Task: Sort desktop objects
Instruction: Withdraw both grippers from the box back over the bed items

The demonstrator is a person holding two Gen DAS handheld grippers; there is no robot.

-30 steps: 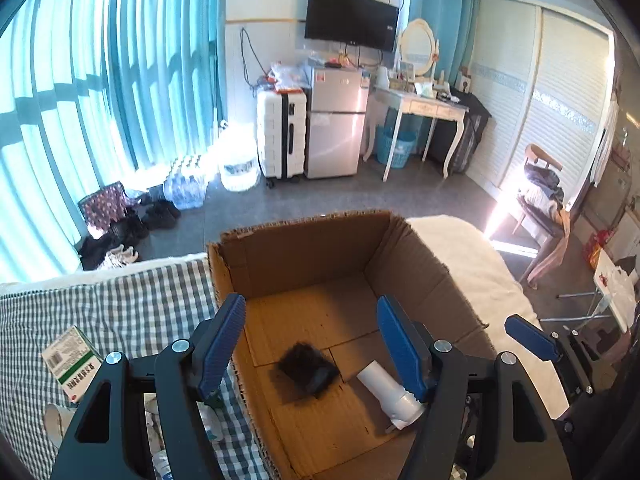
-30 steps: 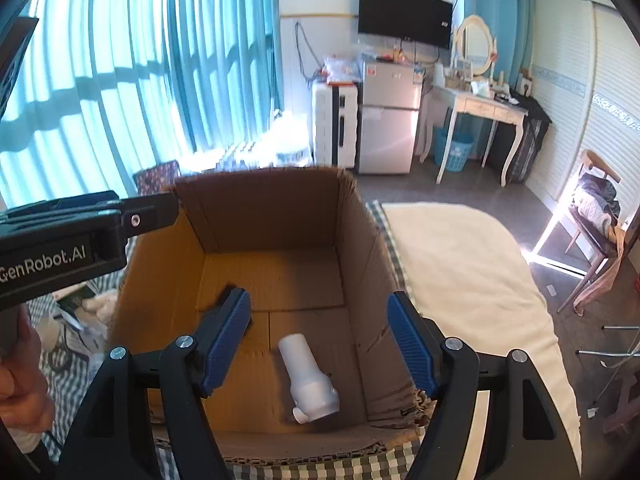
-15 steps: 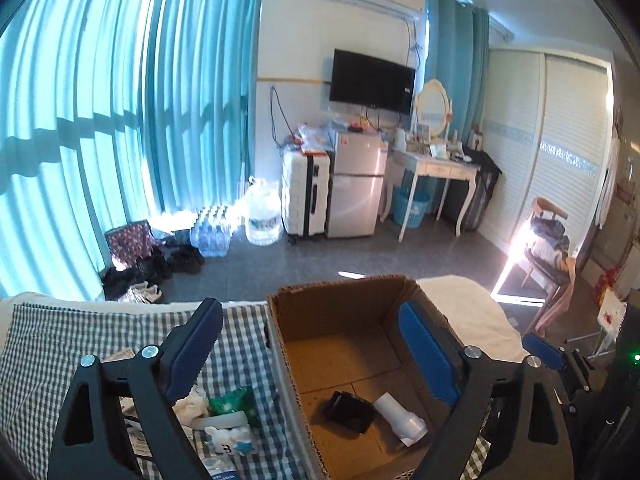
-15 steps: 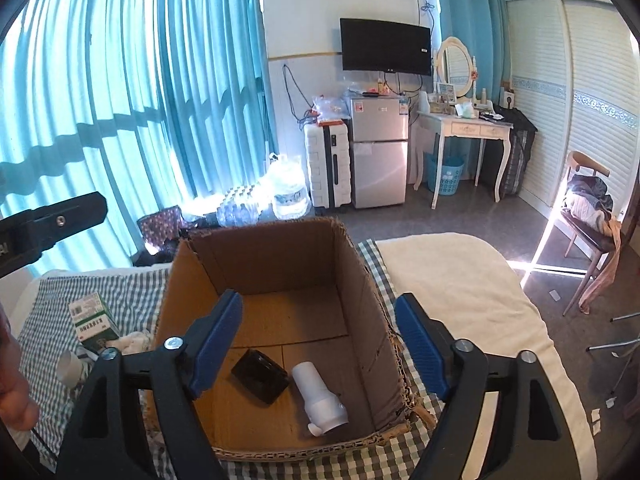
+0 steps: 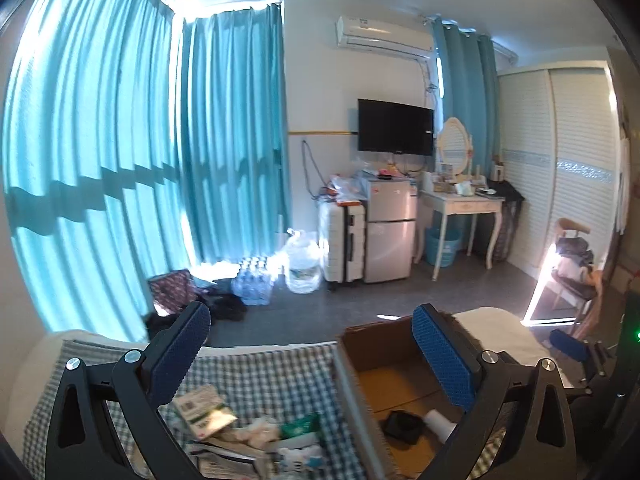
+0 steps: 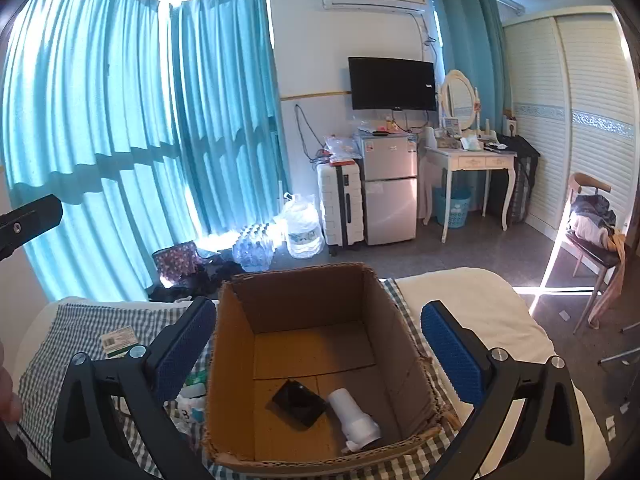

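An open cardboard box [image 6: 304, 320] stands on the checked cloth [image 6: 68, 320]. On its floor lie a flat black object [image 6: 299, 400] and a white bottle [image 6: 354, 416] side by side. My right gripper [image 6: 319, 320] hovers above the box, its jaws opening with nothing between them. My left gripper [image 5: 310, 332] is high and left of the box [image 5: 384, 344], its jaws also opening and empty. Below it lies a pile of loose items with a green-and-white carton [image 5: 202, 410] and a green packet [image 5: 300, 428]. The black object [image 5: 402, 426] shows in this view too.
The cloth covers a white-sheeted bed [image 6: 472, 296]. Beyond its far edge is bare floor, with a suitcase [image 6: 340, 204], a small fridge [image 6: 388, 184], a water jug [image 6: 302, 228] and a dressing table [image 6: 468, 160]. A chair [image 6: 596, 228] stands at the right.
Both grippers have risen and drawn back from the box, and their jaws have spread wider. The left one swung left over the cloth. The black object now lies still beside the bottle.
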